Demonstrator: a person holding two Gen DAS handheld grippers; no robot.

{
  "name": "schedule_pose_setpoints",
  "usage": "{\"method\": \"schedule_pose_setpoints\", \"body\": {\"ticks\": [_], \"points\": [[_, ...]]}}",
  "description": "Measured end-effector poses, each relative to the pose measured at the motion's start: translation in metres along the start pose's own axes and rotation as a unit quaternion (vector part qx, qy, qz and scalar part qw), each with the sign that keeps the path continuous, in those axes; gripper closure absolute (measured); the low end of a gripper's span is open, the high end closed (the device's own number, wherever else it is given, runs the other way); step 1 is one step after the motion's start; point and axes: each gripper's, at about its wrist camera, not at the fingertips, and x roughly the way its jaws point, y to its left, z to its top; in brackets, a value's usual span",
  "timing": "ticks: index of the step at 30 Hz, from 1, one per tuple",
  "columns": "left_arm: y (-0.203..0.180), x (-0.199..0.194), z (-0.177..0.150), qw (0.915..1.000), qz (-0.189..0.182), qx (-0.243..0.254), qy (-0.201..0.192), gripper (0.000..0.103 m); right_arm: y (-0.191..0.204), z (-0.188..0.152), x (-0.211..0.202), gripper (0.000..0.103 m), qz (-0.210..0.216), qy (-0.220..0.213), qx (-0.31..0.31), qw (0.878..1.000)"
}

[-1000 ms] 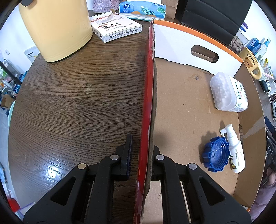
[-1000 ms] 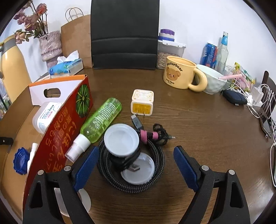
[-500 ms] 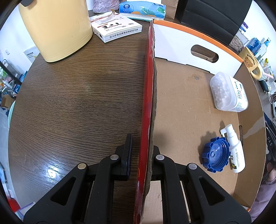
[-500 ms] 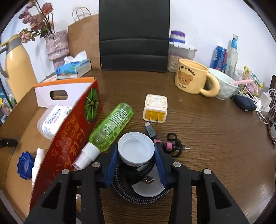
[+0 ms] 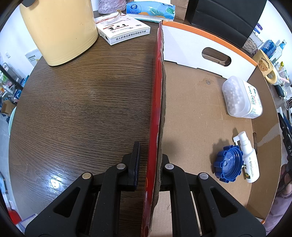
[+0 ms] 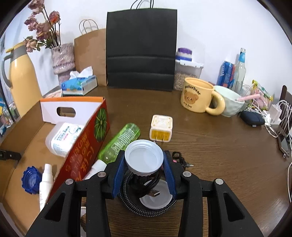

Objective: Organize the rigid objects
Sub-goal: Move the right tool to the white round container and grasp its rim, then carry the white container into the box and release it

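Note:
My left gripper (image 5: 149, 155) is shut on the red side wall (image 5: 157, 91) of a cardboard box. On the box's floor lie a blue cap (image 5: 228, 163), a small white spray bottle (image 5: 249, 158) and a clear tub of white beads (image 5: 240, 96). My right gripper (image 6: 144, 160) is shut on a round white lid (image 6: 144, 157), its blue pads pressing on both sides. Below the lid a coiled braided cable (image 6: 131, 206) rings a second white lid (image 6: 157, 198). A green spray bottle (image 6: 120, 142) and a yellow-white plug adapter (image 6: 161, 128) lie on the table just beyond.
A yellow jug (image 5: 58, 31), a white carton (image 5: 124, 29) and a tissue pack (image 5: 149, 9) stand left of and behind the box. A bear mug (image 6: 199, 98), a bowl (image 6: 230, 104), bottles, chargers and cords crowd the right. A black bag (image 6: 141, 49) stands at the back.
The right jaws have closed from wide open onto the white lid, and that view has tilted up a little. The left gripper and the box have not moved.

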Motion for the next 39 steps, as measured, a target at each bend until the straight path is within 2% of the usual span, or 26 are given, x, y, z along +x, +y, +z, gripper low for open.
{"method": "schedule_pose_setpoints", "body": {"ticks": [9,17,31,39], "points": [[0.001,0.0,0.0,1.0,0.0,0.0,0.0,0.096,0.022,0.019,-0.021,0.058,-0.001,-0.034,-0.032,0.999],[0.0,0.0,0.0,1.0,0.0,0.0,0.0,0.096,0.065,0.04,-0.029,0.058,0.019,-0.055,-0.091,0.994],[0.0,0.0,0.0,1.0,0.001,0.0,0.0,0.096,0.138,0.047,-0.013,0.058,0.019,-0.052,-0.206,0.977],[0.0,0.0,0.0,1.0,0.001,0.001,0.0,0.096,0.153,0.043,-0.004,0.058,0.005,-0.041,-0.234,0.971]]}}
